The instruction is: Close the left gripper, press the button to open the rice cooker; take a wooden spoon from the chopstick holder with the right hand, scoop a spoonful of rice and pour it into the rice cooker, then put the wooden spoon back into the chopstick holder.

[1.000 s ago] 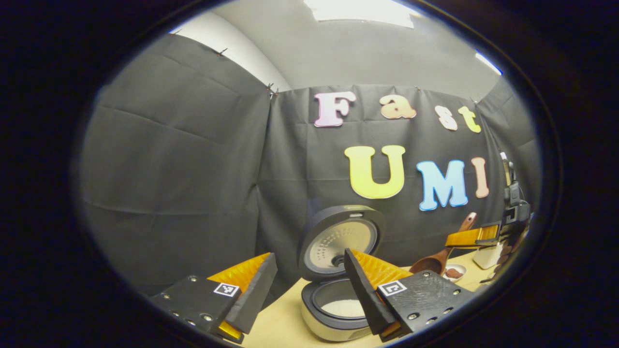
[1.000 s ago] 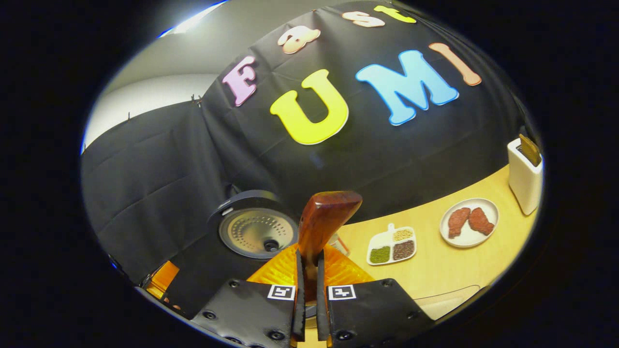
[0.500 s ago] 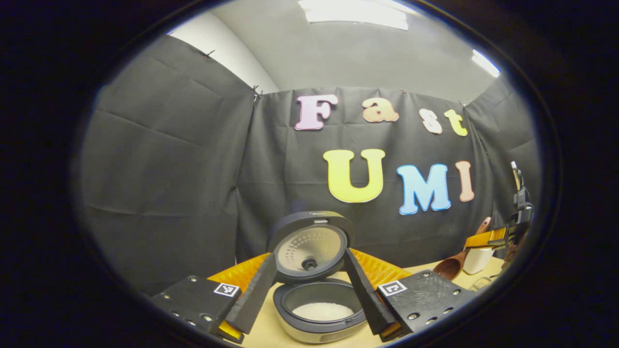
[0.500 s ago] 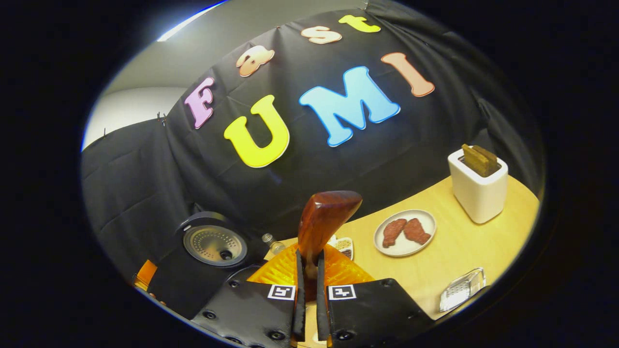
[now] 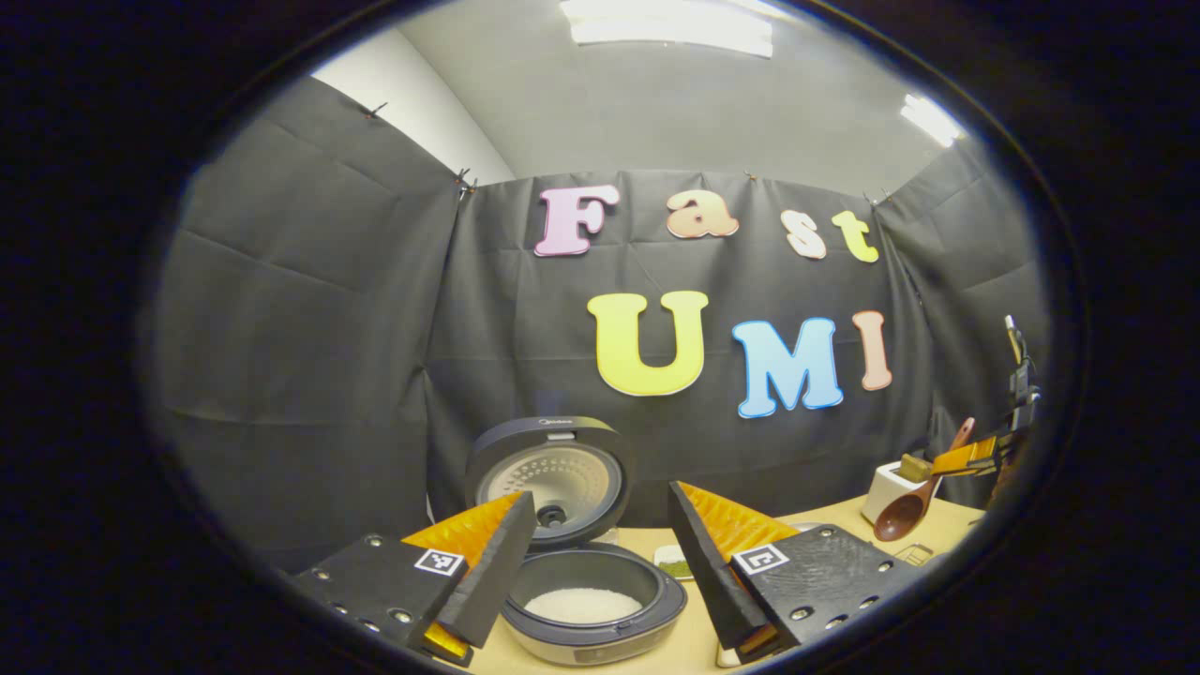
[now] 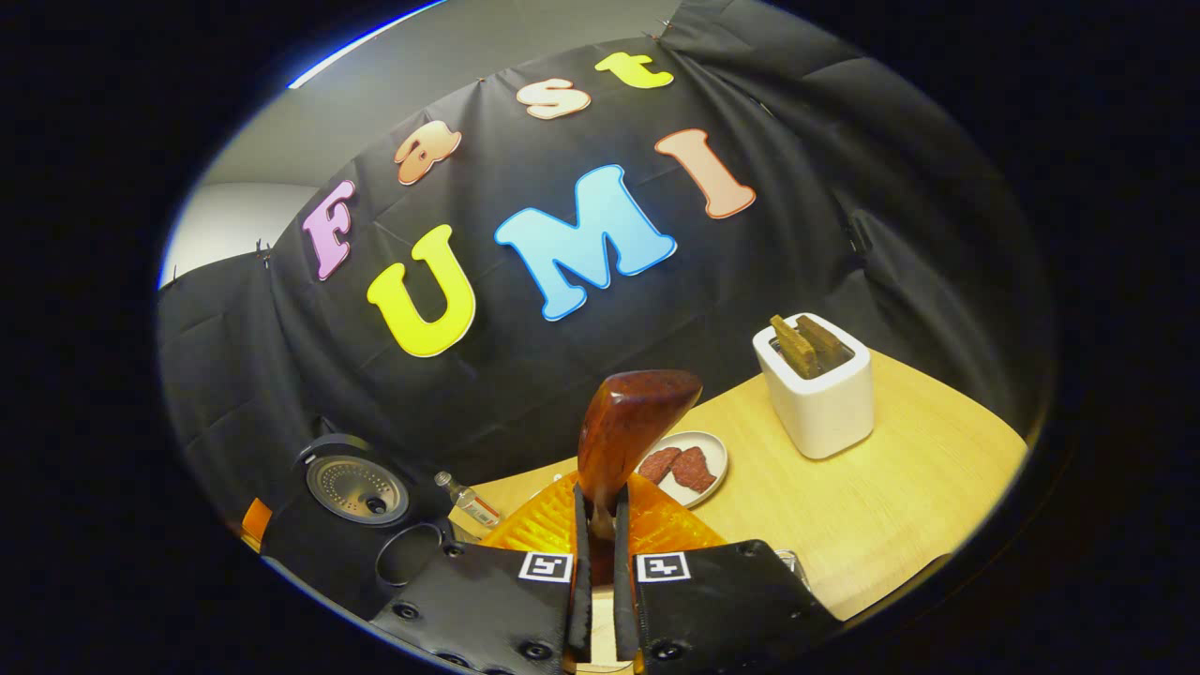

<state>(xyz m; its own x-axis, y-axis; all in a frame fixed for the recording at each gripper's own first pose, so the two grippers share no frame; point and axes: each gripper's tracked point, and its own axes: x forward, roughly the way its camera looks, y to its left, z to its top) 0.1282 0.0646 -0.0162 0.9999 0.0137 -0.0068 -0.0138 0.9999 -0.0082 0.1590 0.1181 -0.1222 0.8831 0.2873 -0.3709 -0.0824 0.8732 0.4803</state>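
Right gripper (image 6: 597, 562): clamped on the wooden spoon (image 6: 626, 433) handle.
Left gripper (image 5: 600, 553): jaws apart, empty.
Spoon: rigid, light, smooth; grip mid-handle, as held.

— What's your left gripper (image 5: 600, 494) built like?

— At the bottom of my left gripper view, two flat plates (image 5: 380, 586) sit to either side. Each is studded with round, silvery screws (image 5: 373, 541) and carries a small black-and-white square marker (image 5: 439, 562) at its inner corner. From each plate a wedge-shaped finger (image 5: 497, 562) rises, ribbed on the outside with a flat slab pad on its inner face.

— And the right one?

— My right gripper (image 6: 600, 492) is the same kit, low in the middle of its view: twin plates, screws along the lower edge, two square markers side by side, ribbed wedges behind thin pads.
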